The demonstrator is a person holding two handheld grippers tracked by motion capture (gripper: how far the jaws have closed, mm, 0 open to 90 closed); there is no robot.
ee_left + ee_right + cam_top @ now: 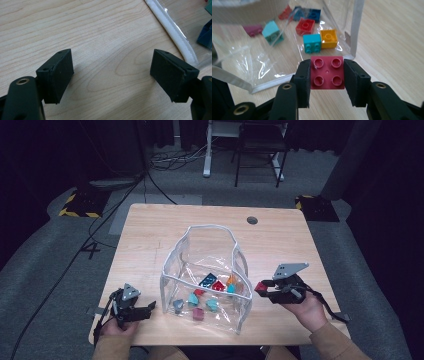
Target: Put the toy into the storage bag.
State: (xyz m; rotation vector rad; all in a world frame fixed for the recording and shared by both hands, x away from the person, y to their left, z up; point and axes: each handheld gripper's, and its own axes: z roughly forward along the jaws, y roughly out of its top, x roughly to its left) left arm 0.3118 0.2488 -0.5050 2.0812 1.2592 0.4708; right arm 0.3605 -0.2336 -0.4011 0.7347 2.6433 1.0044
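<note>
A clear plastic bag with white trim [205, 270] stands open in the middle of the wooden table [150, 235] and holds several coloured bricks [212, 285]. My right gripper [262, 289] hovers just right of the bag, shut on a red four-stud brick [327, 72] with a pad pressed to each side. Beyond it, inside the bag, lie a yellow brick [328, 38], a teal brick [312, 43] and a red one [305, 26]. My left gripper [150, 309] rests low at the table's front left, open over bare wood [110, 62], the bag's white trim [175, 37] to its right.
The table has a round cable hole [252, 220] near its far edge. Beyond the table, a desk frame and a chair [260, 150] stand on grey carpet. Cables [100, 220] run across the floor at the left.
</note>
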